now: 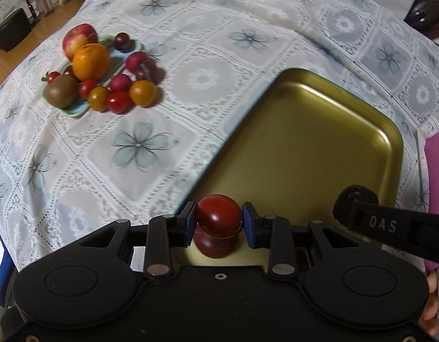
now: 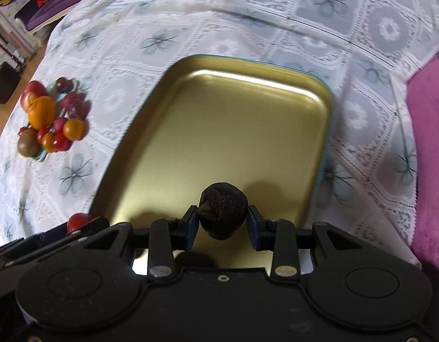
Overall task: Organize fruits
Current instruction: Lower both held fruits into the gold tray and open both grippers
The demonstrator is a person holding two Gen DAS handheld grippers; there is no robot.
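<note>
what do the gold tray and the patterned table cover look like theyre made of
Rectangular gold tray: likely thin metal with a satin brushed finish, given its soft glare and the held fruit's reflection. White flower-print table cover: probably lace-patterned plastic or vinyl, judging by its faint sheen and stiff creases, though it could be cloth.

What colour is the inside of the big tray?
The tray is a dull gold inside, with a thin teal edge; the right wrist view shows it best.

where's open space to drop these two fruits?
Gold tray is bare wall to wall. Cloth between tray and green plate is free too. The plate is crowded and overflowing. Left gripper holds a red tomato, right gripper a dark fruit.
</note>
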